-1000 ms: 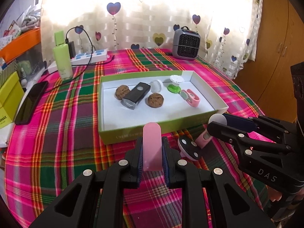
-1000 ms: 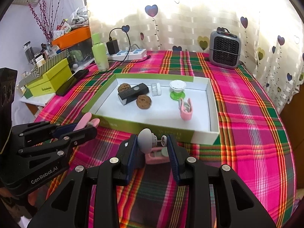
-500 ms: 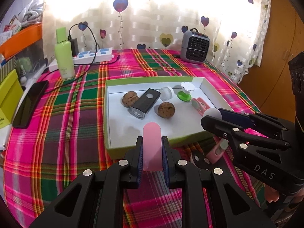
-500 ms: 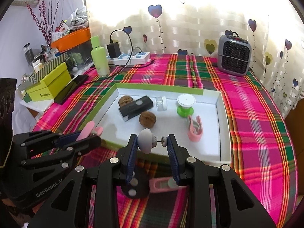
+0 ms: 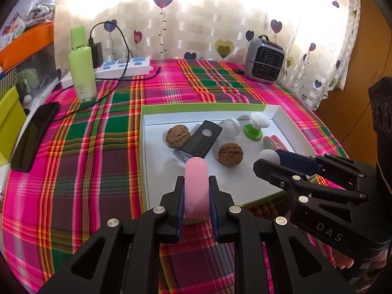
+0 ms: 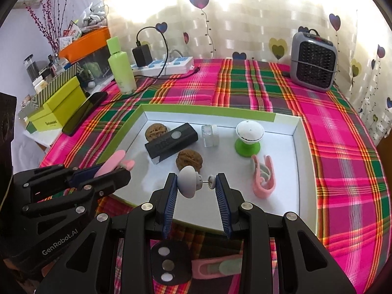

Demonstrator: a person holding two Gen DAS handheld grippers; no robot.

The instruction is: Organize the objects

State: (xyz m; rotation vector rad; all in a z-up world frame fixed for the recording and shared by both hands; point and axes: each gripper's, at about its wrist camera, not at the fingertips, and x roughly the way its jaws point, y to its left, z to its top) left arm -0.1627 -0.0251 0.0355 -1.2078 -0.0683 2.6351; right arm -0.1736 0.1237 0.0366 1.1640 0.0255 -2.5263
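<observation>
Pink clip (image 5: pixel 196 186) is clamped in left tongs (image 5: pixel 196 197); grey knob (image 6: pixel 187 181), possibly a pin, is pinched in right tongs (image 6: pixel 196 187) over box (image 6: pixel 281 118).

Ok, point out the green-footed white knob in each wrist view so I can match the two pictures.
Left wrist view: the knob stands right of centre, in the tray's far right corner.
Right wrist view: the knob stands just right of centre, near the tray's back wall, beyond the pink clip.
Shared landmark: the grey heater at the table's far right.
</observation>
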